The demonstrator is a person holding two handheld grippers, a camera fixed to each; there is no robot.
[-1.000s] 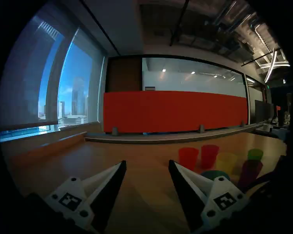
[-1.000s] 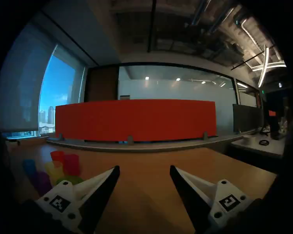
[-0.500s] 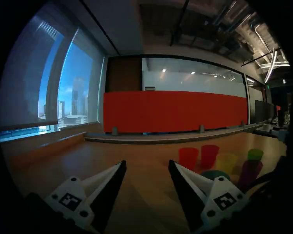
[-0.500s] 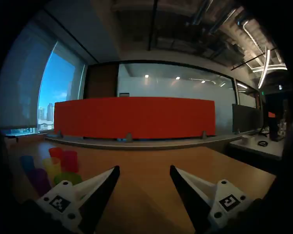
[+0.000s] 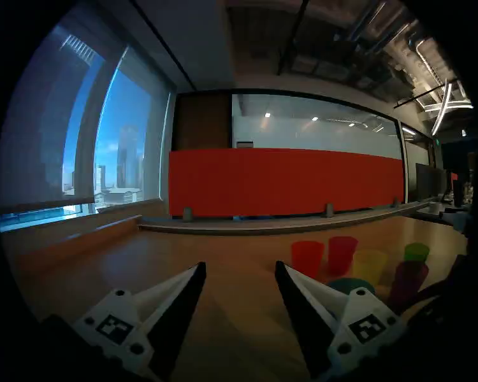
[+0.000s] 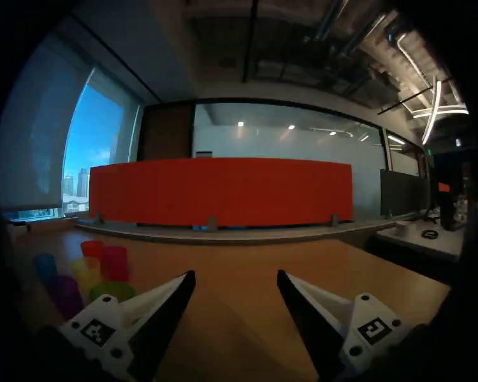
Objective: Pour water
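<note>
**mk:** ok so where are the cups [image 5: 368,265] at?

**jo:** On the table [image 5: 175,254], on the near side of the red panel [image 5: 283,181] and well short of it. From the left gripper [image 5: 239,265] they sit under the panel's right end, just past that gripper's right-hand finger. They're one tight bunch. The orange cup [image 5: 307,257] and pink cup [image 5: 341,253] are closest to the panel, with the yellow cup [image 5: 370,263] right beside the pink. The purple cup [image 5: 407,280] is nearer the camera and the green cup [image 5: 416,251] is farthest out.

**mk:** and from the other side?

**jo:** From the right gripper [image 6: 236,275] the same bunch is under the panel's left end, beside that gripper's left-hand finger. There's a blue cup [image 6: 46,266] at the outer edge there.

**mk:** jaws?

**jo:** Both grippers have their jaws wide apart, with just wood table in the gap. Neither one is touching a cup.

**mk:** any water in them?

**jo:** Can't tell, it's too dim and the cups are small in both views. All of them are standing upright though.

**mk:** what else is around?

**jo:** A big window [image 5: 121,153] off the panel's left end, showing blue sky and towers. A glass wall runs above the panel.
</note>
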